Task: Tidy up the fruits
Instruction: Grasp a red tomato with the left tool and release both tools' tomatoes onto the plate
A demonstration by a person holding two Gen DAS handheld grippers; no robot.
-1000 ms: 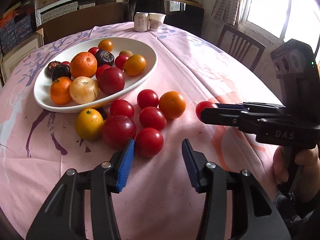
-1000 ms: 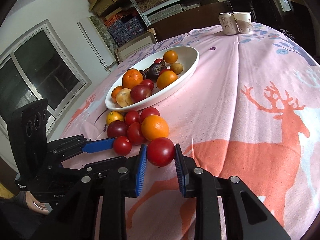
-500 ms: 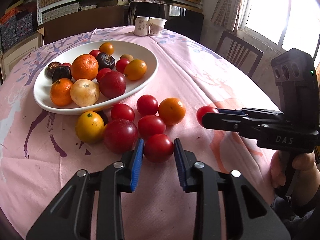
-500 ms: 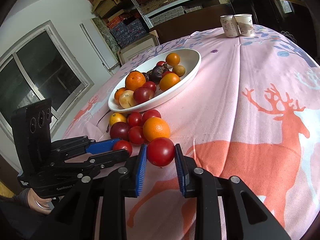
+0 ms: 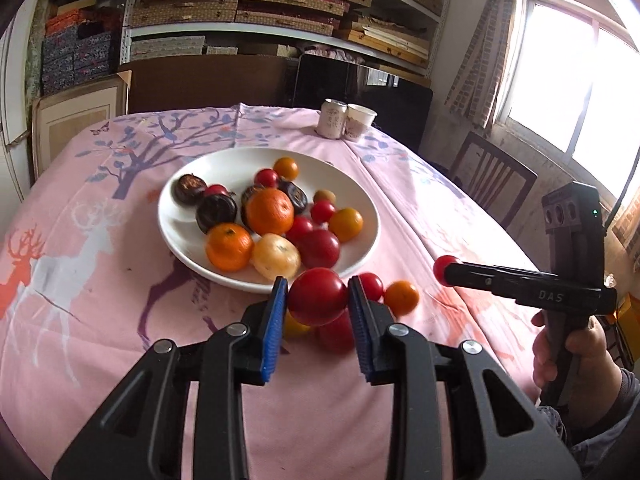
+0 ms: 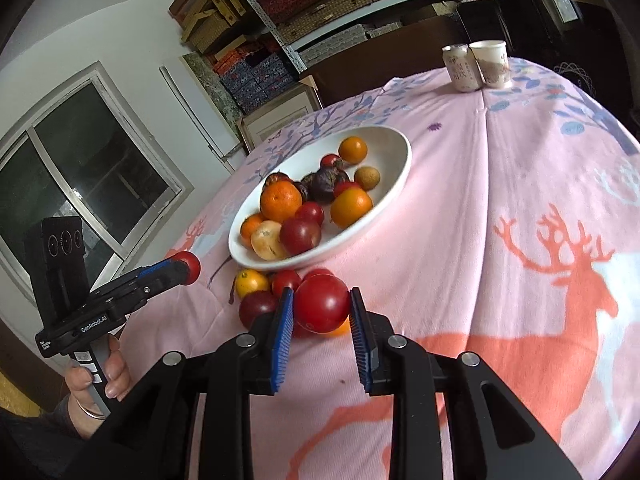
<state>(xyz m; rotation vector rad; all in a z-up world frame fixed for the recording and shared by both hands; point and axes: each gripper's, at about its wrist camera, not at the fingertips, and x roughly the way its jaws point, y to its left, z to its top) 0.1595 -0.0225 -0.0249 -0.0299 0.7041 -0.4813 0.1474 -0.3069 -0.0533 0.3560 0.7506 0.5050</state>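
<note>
A white oval plate holds several oranges, red tomatoes, dark fruits and a pale yellow fruit. My left gripper is shut on a red tomato and holds it above the table, just in front of the plate's near rim. My right gripper is shut on another red tomato, also lifted. Each held tomato also shows in the other view. Loose fruits lie below on the cloth: a small orange, a yellow fruit, a dark red fruit.
The round table has a pink deer-print cloth. A can and a paper cup stand at the far edge. A wooden chair stands at the right, shelves with boxes behind.
My left gripper closed on a red tomato from the loose pile and lifted it toward the plate. My right gripper kept its tomato and also rose.
</note>
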